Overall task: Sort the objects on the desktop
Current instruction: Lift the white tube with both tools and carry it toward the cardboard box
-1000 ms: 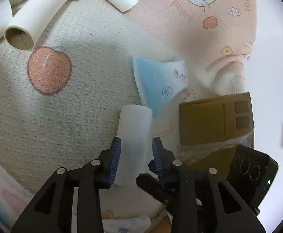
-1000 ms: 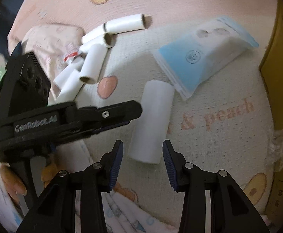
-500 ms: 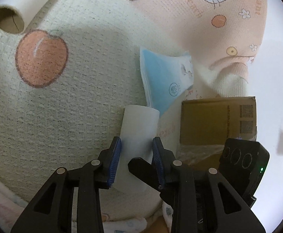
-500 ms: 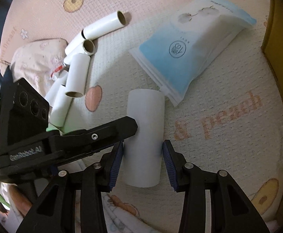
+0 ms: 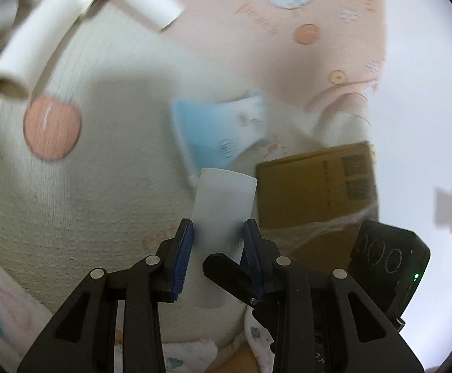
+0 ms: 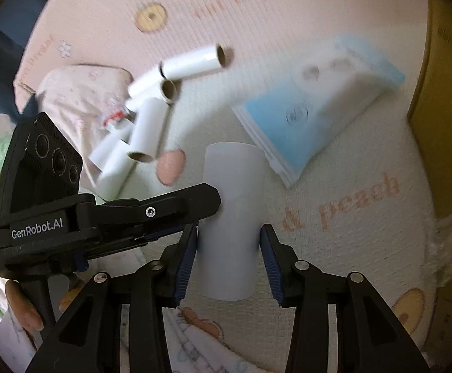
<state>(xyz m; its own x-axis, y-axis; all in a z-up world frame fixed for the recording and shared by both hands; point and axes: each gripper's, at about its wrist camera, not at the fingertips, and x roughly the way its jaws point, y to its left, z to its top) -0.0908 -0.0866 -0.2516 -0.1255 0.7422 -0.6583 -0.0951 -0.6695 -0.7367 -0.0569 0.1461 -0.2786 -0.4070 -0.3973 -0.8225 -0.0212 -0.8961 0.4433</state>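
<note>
Left wrist view: my left gripper [image 5: 216, 242] is clamped on the white roll [image 5: 224, 205], pads tight on both sides, with the roll over the cream blanket [image 5: 70, 205], in front of the blue packet [image 5: 213, 133] and beside the cardboard box [image 5: 316, 183]. The picture is smeared and the box label can't be read. Risk: two tools on one smooth roll, so any uneven pull could twist it out or crush it. Right wrist view: my right gripper [image 6: 229, 248] straddles the same roll [image 6: 230, 217]; the left pad touches, while the right pad sits at its edge, so whether it is a real grip I cannot tell. The pile of paper tubes [image 6: 145, 127] lies behind, well apart. Readable: "GenRobot.AI" on the other tool, "& peach" on the blanket.
</note>
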